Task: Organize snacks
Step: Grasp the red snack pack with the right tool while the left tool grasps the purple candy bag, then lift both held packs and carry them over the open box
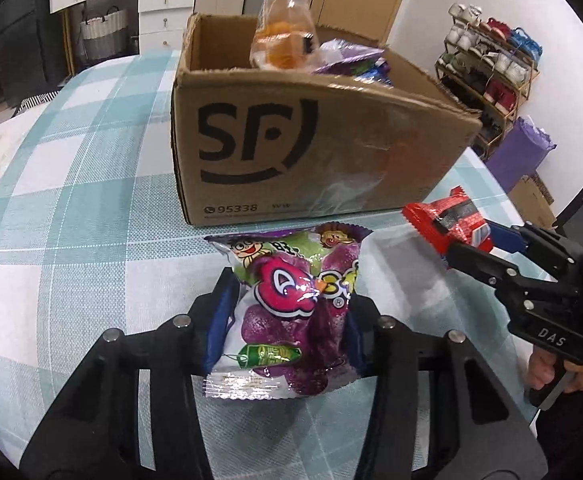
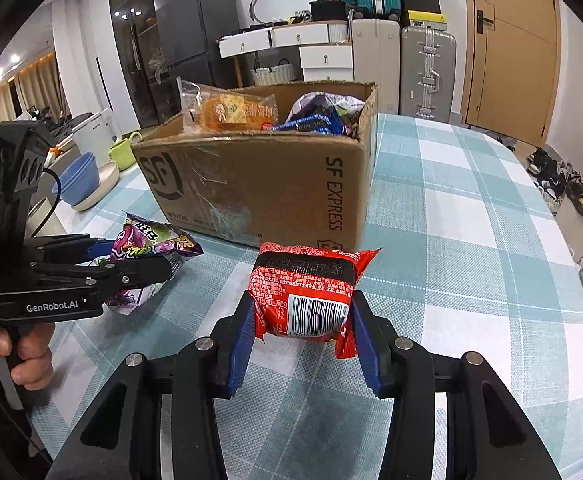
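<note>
The left gripper [image 1: 291, 300] has its fingers [image 1: 220, 320] pinching a purple candy bag [image 1: 287, 304] above the checked tabletop [image 1: 91, 208]. The right gripper [image 2: 299, 320] fingers [image 2: 240, 340] squeeze a red snack packet [image 2: 303, 292], both just before the open cardboard box [image 1: 311, 140] of snacks

The bench [image 2: 471, 208] wears a teal-and-white plaid cloth. The brown cardboard box [image 1: 291, 140] beyond both claws carries black lettering. The left claw [image 1: 289, 300] pinches a purple-and-pink packet [image 1: 287, 300]; the right claw's [image 2: 301, 312] packet [image 2: 303, 288] is red.

Purple candy bag [image 1: 287, 312] and red snack pack [image 2: 305, 290] held above the tabletop [image 2: 471, 240], before the snack-filled box [image 2: 275, 184].
</note>
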{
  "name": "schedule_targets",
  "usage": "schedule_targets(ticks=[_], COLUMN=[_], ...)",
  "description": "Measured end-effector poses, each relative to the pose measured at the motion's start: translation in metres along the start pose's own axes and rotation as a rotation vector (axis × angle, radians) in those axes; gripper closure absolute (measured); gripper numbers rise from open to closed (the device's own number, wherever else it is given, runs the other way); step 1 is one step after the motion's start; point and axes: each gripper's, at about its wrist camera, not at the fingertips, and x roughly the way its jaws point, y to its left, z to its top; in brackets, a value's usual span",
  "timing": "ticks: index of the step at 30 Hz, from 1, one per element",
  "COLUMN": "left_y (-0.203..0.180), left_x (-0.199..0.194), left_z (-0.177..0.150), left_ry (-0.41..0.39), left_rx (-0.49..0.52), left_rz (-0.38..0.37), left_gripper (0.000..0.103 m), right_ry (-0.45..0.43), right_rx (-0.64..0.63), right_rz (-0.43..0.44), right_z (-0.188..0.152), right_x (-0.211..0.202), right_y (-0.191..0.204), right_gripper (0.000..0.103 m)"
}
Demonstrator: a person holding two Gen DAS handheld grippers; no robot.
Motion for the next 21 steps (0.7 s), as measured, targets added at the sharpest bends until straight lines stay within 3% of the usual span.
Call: schedule_targets(ticks=[21], left_y=[-0.020], left_x=[-0.090], left_z=[0.016], left_ry=[-0.182], left_rx=[-0.003], left_rz=[0.013], left_gripper=[0.059], right_ry=[-0.157], right_rx=[-0.022], right_rz=[-0.005], right_z=[0.026], right_x=[-0.049], right_y=[0.004], right_gripper=[0.057])
